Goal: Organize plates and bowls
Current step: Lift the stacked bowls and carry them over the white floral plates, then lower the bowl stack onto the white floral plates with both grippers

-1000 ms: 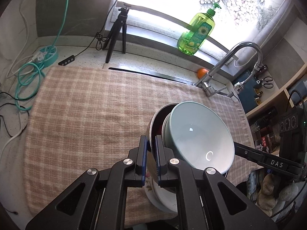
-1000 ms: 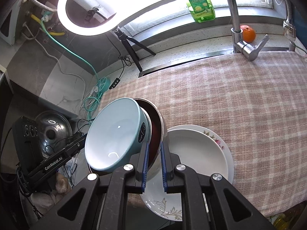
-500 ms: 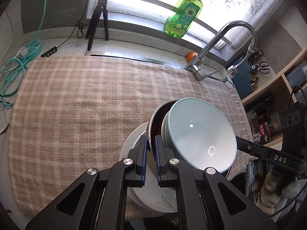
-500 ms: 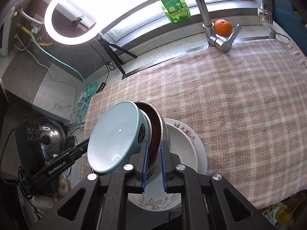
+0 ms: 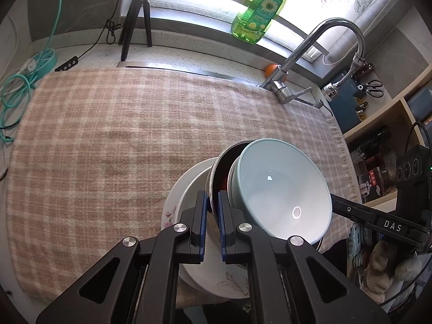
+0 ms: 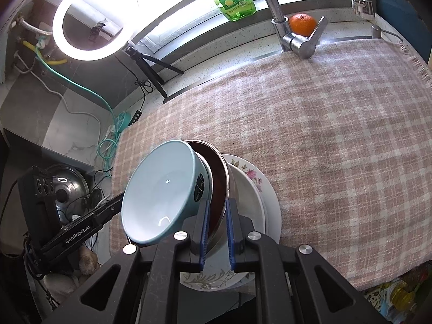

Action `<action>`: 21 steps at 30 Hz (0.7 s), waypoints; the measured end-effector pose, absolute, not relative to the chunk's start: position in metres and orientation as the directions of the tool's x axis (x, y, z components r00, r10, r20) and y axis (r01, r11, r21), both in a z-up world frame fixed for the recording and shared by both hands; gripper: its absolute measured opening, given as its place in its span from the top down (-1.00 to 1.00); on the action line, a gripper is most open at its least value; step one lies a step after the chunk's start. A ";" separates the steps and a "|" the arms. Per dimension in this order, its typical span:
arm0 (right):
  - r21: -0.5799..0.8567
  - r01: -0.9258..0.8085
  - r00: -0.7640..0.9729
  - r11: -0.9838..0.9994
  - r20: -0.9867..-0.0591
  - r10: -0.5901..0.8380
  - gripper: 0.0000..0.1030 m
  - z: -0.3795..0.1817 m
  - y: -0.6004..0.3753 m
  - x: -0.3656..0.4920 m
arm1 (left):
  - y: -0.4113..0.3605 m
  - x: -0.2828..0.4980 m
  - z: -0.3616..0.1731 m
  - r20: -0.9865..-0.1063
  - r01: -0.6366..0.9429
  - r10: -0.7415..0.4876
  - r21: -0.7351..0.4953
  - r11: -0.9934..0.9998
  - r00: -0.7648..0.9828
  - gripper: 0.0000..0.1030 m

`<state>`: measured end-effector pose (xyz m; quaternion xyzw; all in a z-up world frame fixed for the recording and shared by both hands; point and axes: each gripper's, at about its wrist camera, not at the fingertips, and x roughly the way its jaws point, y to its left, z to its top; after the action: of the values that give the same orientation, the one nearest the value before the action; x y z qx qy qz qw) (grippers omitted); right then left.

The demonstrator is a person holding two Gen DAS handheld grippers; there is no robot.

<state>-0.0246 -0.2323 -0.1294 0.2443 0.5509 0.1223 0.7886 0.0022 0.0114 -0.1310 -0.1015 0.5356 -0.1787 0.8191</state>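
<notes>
Left tongs [image 5: 213, 210] and right tongs [image 6: 217, 216], angled steeply down, both clamp the steel bowl's [image 6: 220, 178] rim

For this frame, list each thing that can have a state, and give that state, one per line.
left gripper: shut on the metal bowl's rim.
right gripper: shut on the opposite rim.
metal bowl: held off the cloth, tilted, over the plates.
blue bowl: nested in the metal bowl, empty.
plates: stacked on the checked cloth.
ring light: on.
faucet: no water running.
soap bottle: on the window sill.
</notes>
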 end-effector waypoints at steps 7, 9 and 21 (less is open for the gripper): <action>0.523 0.079 0.358 0.848 -0.809 0.466 0.78 -0.131 -0.233 -0.027 | 0.013 -0.003 -0.139 -0.848 0.176 -0.408 -0.368 0.913 0.337 0.88; 0.522 0.078 0.356 0.850 -0.811 0.465 0.78 -0.132 -0.232 -0.029 | 0.014 -0.004 -0.138 -0.846 0.176 -0.410 -0.372 0.912 0.340 0.88; 0.526 0.077 0.345 0.847 -0.811 0.473 0.78 -0.134 -0.230 -0.032 | 0.016 -0.004 -0.138 -0.845 0.187 -0.419 -0.377 0.907 0.332 0.88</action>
<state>-0.0323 -0.2300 -0.1337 0.2459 0.5583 0.1266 0.7822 -0.0042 0.0156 -0.1376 -0.1064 0.5466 -0.1872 0.8093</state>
